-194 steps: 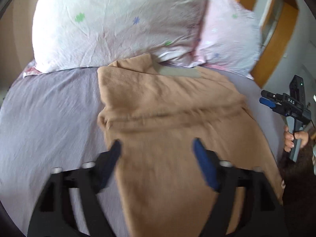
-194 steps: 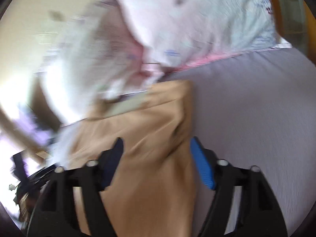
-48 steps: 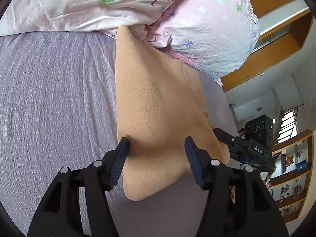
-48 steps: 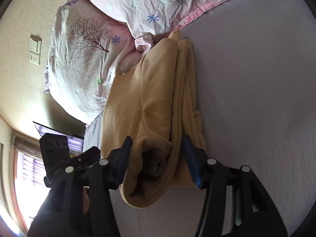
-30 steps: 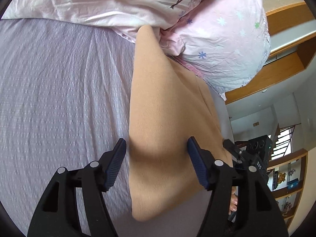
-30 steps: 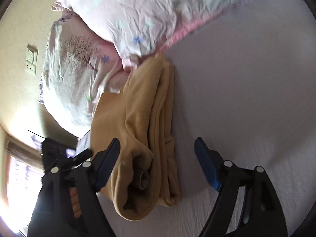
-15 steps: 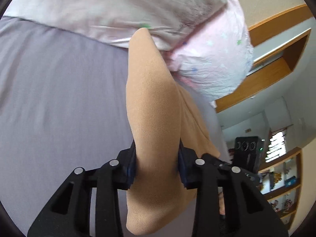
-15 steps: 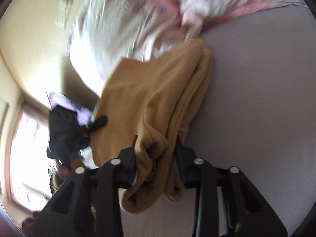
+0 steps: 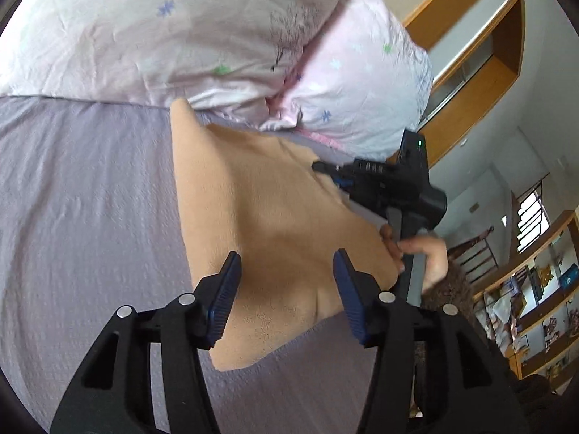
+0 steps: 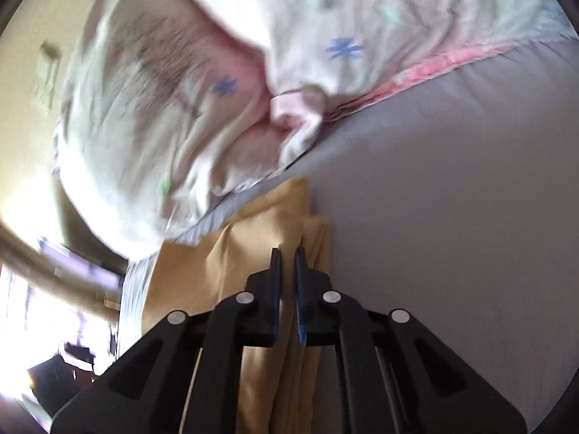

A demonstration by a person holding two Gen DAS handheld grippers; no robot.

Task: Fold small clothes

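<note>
A folded tan garment (image 9: pixel 264 224) lies on the purple bedsheet (image 9: pixel 83 199), its far corner against the pillows. My left gripper (image 9: pixel 286 271) is open just above the garment's near part, holding nothing. In the left wrist view my right gripper (image 9: pixel 327 171) reaches in from the right at the garment's far right edge. In the right wrist view my right gripper (image 10: pixel 287 253) is shut on a fold of the garment (image 10: pixel 235 275).
Two pink floral pillows (image 9: pixel 202 36) lie behind the garment, also in the right wrist view (image 10: pixel 224 83). A wooden window frame (image 9: pixel 481 68) and shelves (image 9: pixel 539 303) stand to the right. The purple sheet (image 10: pixel 452 217) stretches to the right of the garment.
My left gripper has opened and let go of the garment, which now lies flat. My right gripper has stayed shut on the garment and moved toward its far edge near the pillows.
</note>
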